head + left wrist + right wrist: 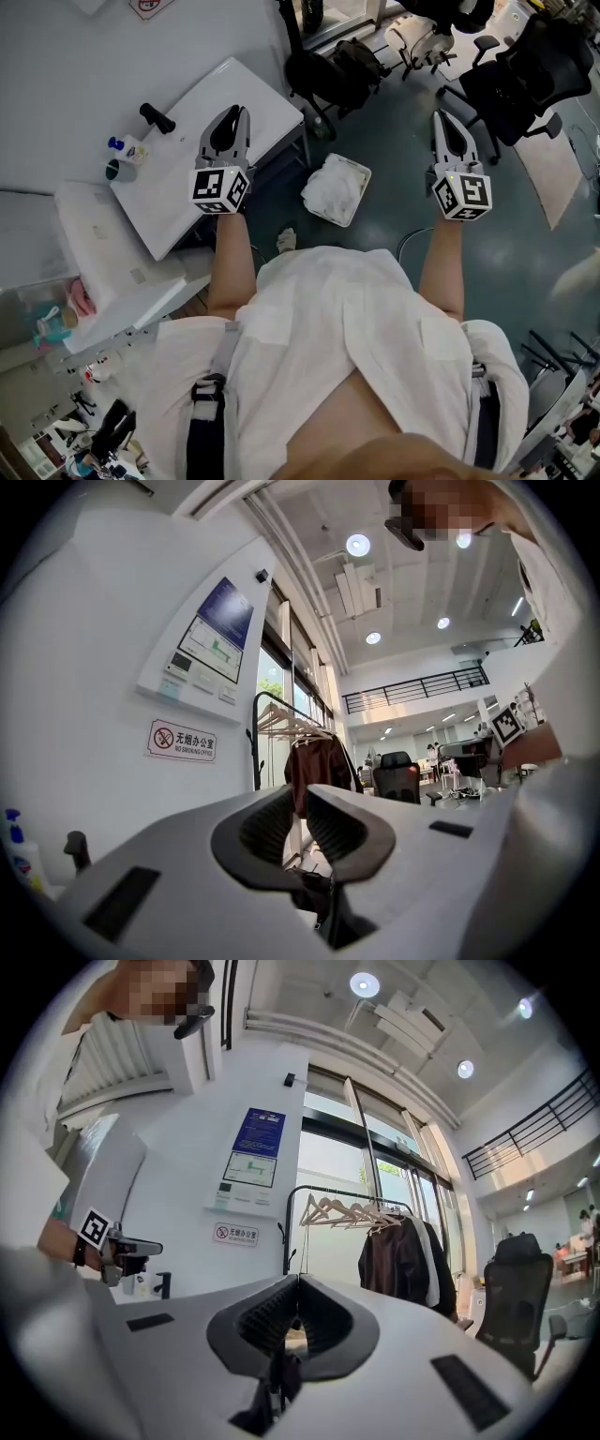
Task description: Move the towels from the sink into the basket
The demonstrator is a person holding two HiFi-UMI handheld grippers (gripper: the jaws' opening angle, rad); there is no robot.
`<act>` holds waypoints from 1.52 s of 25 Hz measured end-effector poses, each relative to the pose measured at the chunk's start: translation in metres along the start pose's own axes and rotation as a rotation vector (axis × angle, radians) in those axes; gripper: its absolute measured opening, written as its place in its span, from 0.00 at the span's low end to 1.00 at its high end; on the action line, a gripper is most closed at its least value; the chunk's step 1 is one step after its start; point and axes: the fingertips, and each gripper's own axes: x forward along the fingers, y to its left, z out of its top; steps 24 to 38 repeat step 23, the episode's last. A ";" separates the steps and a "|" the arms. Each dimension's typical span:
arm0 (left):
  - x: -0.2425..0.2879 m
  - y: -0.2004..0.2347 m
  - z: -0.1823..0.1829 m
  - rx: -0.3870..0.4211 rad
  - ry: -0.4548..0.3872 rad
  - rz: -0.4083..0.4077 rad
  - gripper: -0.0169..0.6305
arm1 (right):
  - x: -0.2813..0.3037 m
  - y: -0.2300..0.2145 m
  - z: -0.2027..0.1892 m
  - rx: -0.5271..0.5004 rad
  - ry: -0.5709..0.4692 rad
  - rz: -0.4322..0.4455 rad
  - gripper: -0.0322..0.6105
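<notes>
Both grippers are raised in front of the person, pointing out level over the room. My left gripper point(242, 112) hangs above the white sink point(220, 103), its jaws a narrow gap apart with nothing between them point(300, 794). My right gripper point(439, 117) is over the floor to the right, jaws shut tip to tip and empty point(298, 1281). Between them, on the floor, stands a white basket point(366, 175) with white towels point(333, 187) in it. I see no towel in the part of the sink that shows.
A black faucet point(156, 117), a soap bottle point(128, 147) and a green cup point(116, 170) sit at the sink's left. Black office chairs point(525, 66) stand far right. A coat rack with jackets point(394, 1241) is ahead. A pale shelf point(103, 272) is at the left.
</notes>
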 end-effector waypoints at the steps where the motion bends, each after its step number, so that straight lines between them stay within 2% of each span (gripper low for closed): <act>1: 0.000 -0.001 0.000 0.000 0.000 -0.001 0.10 | 0.000 -0.001 0.000 -0.001 0.000 0.000 0.10; 38: -0.005 -0.011 0.000 0.013 0.014 -0.004 0.10 | 0.000 -0.003 -0.001 -0.005 -0.003 0.020 0.09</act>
